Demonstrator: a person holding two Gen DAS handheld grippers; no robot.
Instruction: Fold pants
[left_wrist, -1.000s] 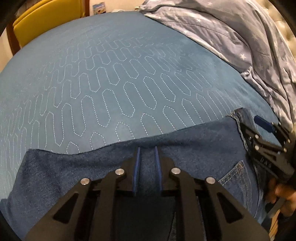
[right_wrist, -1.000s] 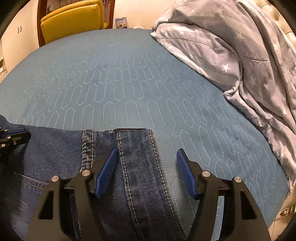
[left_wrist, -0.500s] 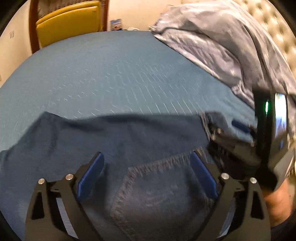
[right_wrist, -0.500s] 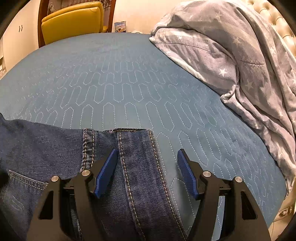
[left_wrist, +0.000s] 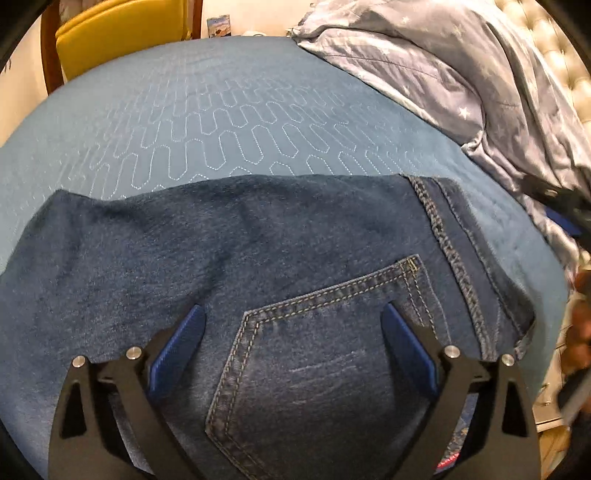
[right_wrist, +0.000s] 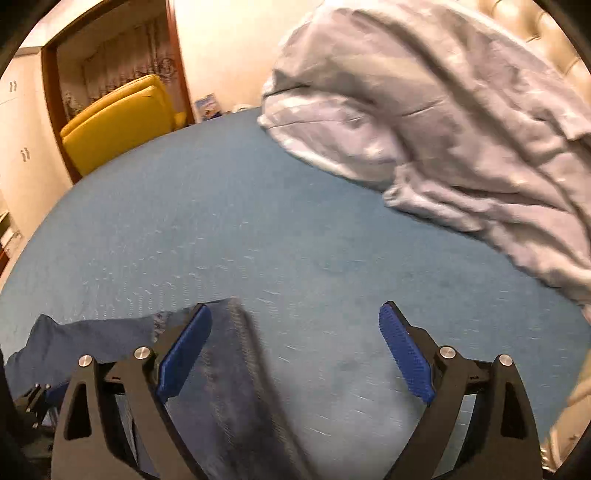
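**Q:** What step is in hand?

**A:** One pair of jeans (left_wrist: 280, 258) lies folded on the blue bedspread (left_wrist: 221, 122), back pocket (left_wrist: 332, 350) up. The left gripper (left_wrist: 291, 347) hovers over that pocket, its two blue pads spread wide and holding nothing. The right gripper (right_wrist: 295, 354) is likewise spread, clear of the cloth, with the waistband edge (right_wrist: 236, 369) just beside its left pad. Judging by that, a fold has been laid down and both tools are free. Whether this is the last fold cannot be told.

**Q:** Where do the jeans sit?

**A:** At the near edge of the bed, close to the person, well apart from the quilt (left_wrist: 461, 74) heaped at the right.

**Q:** What does the next move call for?

**A:** If another fold is wanted, each gripper would need to drop to an edge, close on denim and carry it across together. Otherwise the job is smoothing the top layer. The denim looks thick, so it should hold a crease, though stacked layers may slide.

**Q:** The count?

**A:** One pair of jeans, one pocket showing, two grippers with two pads each, one quilt, one yellow chair (right_wrist: 118, 122) beyond the far edge. The right-wrist view is blurred, so fine detail there is uncertain.
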